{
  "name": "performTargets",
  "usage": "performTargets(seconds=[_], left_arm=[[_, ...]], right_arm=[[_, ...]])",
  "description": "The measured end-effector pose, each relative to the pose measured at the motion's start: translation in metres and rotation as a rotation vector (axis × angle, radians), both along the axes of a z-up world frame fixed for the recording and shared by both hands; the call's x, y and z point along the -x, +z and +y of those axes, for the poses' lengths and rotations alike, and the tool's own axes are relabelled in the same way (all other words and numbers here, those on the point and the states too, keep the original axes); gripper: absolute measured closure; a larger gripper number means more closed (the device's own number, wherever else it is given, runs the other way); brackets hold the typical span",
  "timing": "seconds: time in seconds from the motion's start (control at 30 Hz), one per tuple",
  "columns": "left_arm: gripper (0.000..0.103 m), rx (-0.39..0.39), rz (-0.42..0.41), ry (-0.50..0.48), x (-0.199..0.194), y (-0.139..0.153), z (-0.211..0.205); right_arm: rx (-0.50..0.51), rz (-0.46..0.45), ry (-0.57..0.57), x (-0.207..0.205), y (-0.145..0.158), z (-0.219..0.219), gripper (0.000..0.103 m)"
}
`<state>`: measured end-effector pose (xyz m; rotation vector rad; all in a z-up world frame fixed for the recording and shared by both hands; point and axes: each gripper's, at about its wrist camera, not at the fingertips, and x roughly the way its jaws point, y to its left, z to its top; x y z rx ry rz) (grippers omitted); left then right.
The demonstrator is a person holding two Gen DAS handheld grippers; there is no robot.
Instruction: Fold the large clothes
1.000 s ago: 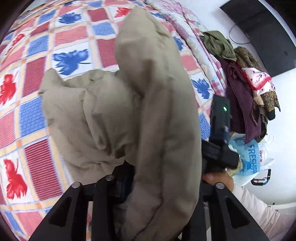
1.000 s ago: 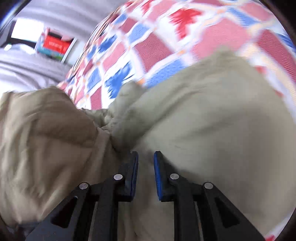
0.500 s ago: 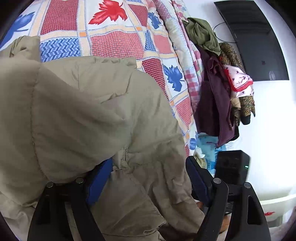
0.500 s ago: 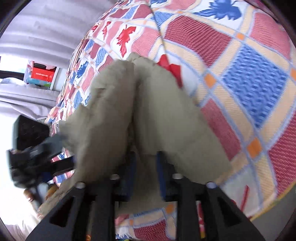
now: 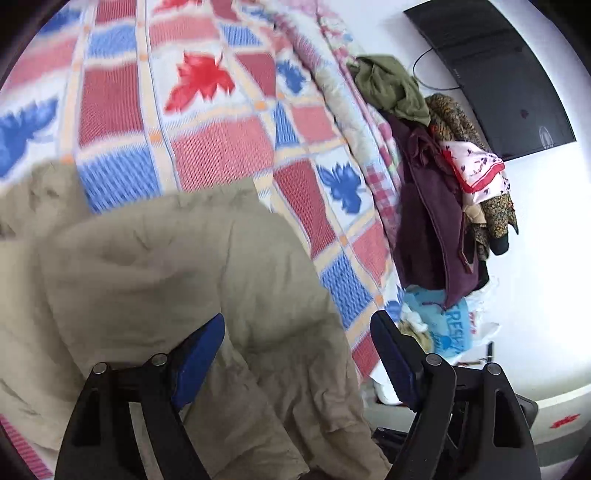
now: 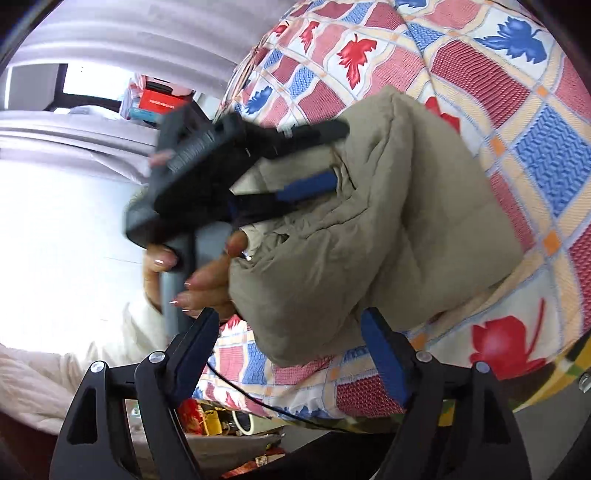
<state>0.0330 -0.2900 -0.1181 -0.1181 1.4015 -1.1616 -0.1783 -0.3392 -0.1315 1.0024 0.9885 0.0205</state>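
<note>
A khaki padded jacket (image 5: pixel 166 266) lies bundled on the patchwork bedspread (image 5: pixel 221 147) near the bed's edge. My left gripper (image 5: pixel 297 321) hovers over it, open, its blue pads clear of the cloth. In the right wrist view the jacket (image 6: pixel 388 229) rests on the bedspread (image 6: pixel 517 92), and the left gripper (image 6: pixel 340 155) reaches over its top, held by a person's hand (image 6: pixel 199 284). My right gripper (image 6: pixel 291 314) sits back from the jacket's near edge. Its jaws are opening, and the pads press on nothing.
A heap of dark and patterned clothes (image 5: pixel 436 206) hangs at the bed's far right, below a black screen (image 5: pixel 491 74) on the wall. A blue bag (image 5: pixel 447 325) lies on the floor. Curtains (image 6: pixel 147 33), a red box (image 6: pixel 162 99) and floor clutter (image 6: pixel 207 413) lie left of the bed.
Both grippers have let go of the jacket and their jaws have spread wide. The jacket has dropped into a bundle on the bed. My right gripper has drawn back from it.
</note>
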Motion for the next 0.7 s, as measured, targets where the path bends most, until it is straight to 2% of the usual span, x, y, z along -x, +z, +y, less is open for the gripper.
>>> performTargets(seconds=[0.1,0.17,0.27,0.37,0.53,0.7], left_arm=[[0.022,-0.034,-0.181,0.091,-0.007,0.025,0.027],[0.022,-0.069,-0.299,0.188,-0.016,0.035,0.058],[0.022,-0.143,-0.376,0.315,-0.033,0.027,0.103],[0.022,-0.244,-0.384,0.368,-0.048,0.002,0.13],[0.022,-0.267,-0.295,0.397,-0.058,-0.033,0.145],[0.022,-0.282,-0.312,0.39,-0.049,-0.041,0.132]], right_arm=[[0.037,0.059,-0.059,-0.008,-0.011,-0.002,0.021],[0.101,0.14,-0.098,-0.009,-0.018,-0.009,0.021],[0.124,0.204,-0.125,0.003,-0.021,-0.014,0.021],[0.119,0.172,-0.154,0.012,-0.012,-0.016,0.021],[0.245,0.023,-0.172,0.02,0.029,-0.015,0.021],[0.276,-0.072,0.006,-0.02,0.062,-0.012,0.021]])
